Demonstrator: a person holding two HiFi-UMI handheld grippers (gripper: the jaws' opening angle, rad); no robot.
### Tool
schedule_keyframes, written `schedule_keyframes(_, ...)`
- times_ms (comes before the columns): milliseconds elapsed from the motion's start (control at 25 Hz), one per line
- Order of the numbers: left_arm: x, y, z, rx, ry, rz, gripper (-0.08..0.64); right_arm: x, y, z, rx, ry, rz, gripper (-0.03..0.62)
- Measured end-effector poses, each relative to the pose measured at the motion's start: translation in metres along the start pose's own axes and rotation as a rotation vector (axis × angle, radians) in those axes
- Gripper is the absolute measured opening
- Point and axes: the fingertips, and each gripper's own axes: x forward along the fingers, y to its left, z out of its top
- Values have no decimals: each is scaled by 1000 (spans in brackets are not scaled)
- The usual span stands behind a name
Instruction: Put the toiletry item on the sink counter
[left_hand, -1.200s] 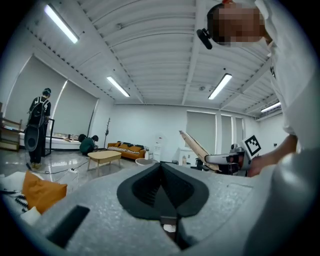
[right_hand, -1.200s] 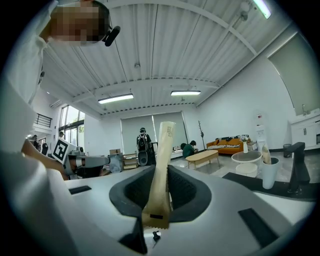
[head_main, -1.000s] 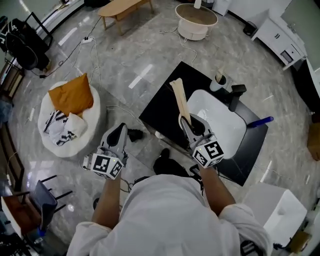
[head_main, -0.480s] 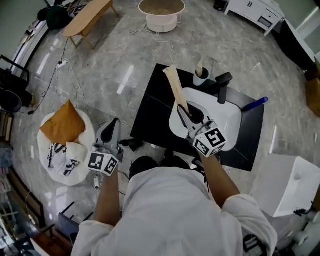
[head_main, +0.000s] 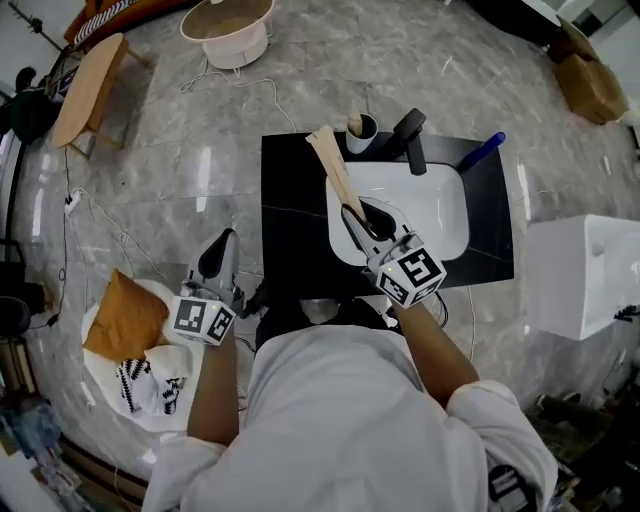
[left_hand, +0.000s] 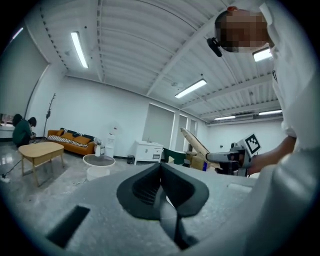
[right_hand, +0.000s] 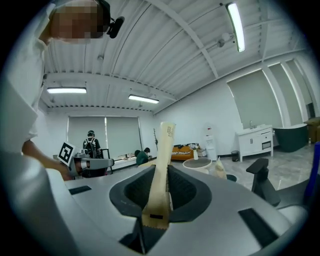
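In the head view my right gripper (head_main: 352, 215) is shut on the lower end of a long tan toiletry tube (head_main: 333, 168). The tube slants up and left over the left rim of the white basin (head_main: 445, 205), which is set in the black sink counter (head_main: 292, 200). In the right gripper view the tube (right_hand: 163, 165) stands up between the jaws of the right gripper (right_hand: 152, 210). My left gripper (head_main: 226, 240) hangs over the floor left of the counter, shut and with nothing in it; the left gripper view shows its jaws closed together at the left gripper (left_hand: 162, 192).
A cup with a brush (head_main: 360, 128), a black faucet (head_main: 410, 138) and a blue item (head_main: 482, 151) stand along the counter's far edge. A white box (head_main: 585, 275) is on the right. A round white tub (head_main: 228, 25), a wooden bench (head_main: 85, 75), cables and an orange cushion (head_main: 122, 322) lie on the floor.
The view has swung so the counter now sits squarely ahead. The right gripper keeps hold of the tube over the basin's left rim. The left gripper stays low at the left.
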Motion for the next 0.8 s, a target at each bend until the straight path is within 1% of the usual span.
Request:
schedule_keyframes(160, 26, 24, -1, 12, 36, -132, 15, 12, -3, -25, 36, 42, -143, 74)
schedule_keyframes(320, 50, 46, -10, 26, 73, -219, 15, 27, -4, -47, 58, 69, -242, 74)
schedule_keyframes(400, 63, 52, -18, 34, 89, -251, 15, 33, -5, -57, 64, 87, -275, 74)
schedule_keyframes(560, 86, 64, -34, 50, 108, -293, 15, 48, -7, -80, 79, 134, -322, 74)
schedule_keyframes(680, 96, 68, -52, 49, 133, -322, 15, 54, -7, -104, 90, 184, -352, 74)
schedule_keyframes(800, 101, 70, -69, 44, 155, -346, 15, 59, -5, -130, 122, 225, -369, 74)
